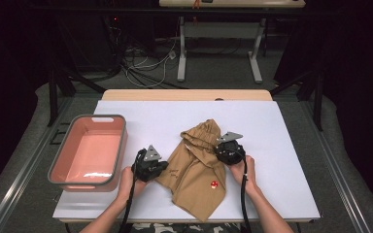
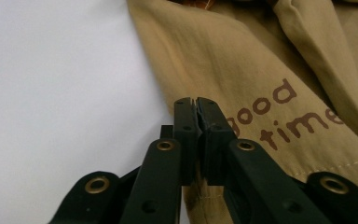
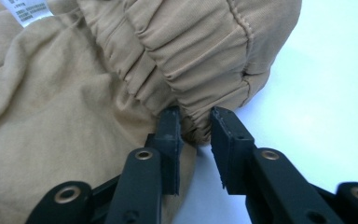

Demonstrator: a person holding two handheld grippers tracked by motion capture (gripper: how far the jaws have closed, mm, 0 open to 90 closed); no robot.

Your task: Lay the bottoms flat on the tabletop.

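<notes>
Here: left gripper (image 2: pixel 196 105) pinches side edge of tan cotton shorts with brown "good time" print (image 2: pixel 279 84), jaws pressed together on fabric. Right gripper (image 3: pixel 196 116) bites gathered elastic waistband (image 3: pixel 200 42), jaws narrowly apart around fold. Shorts lie crumpled mid white table sheet (image 1: pixel 281 145); pink plastic bin with grey rim (image 1: pixel 121 145) sits farther left. Step, judged: grasping garment. Next calls for lifting and spreading flat.

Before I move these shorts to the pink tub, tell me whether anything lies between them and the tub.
Nothing visible does. The shorts lie on the white table, and the pink tub stands at their left. Between them are bare table and the left gripper, itself clamped on the shorts' edge.
</notes>
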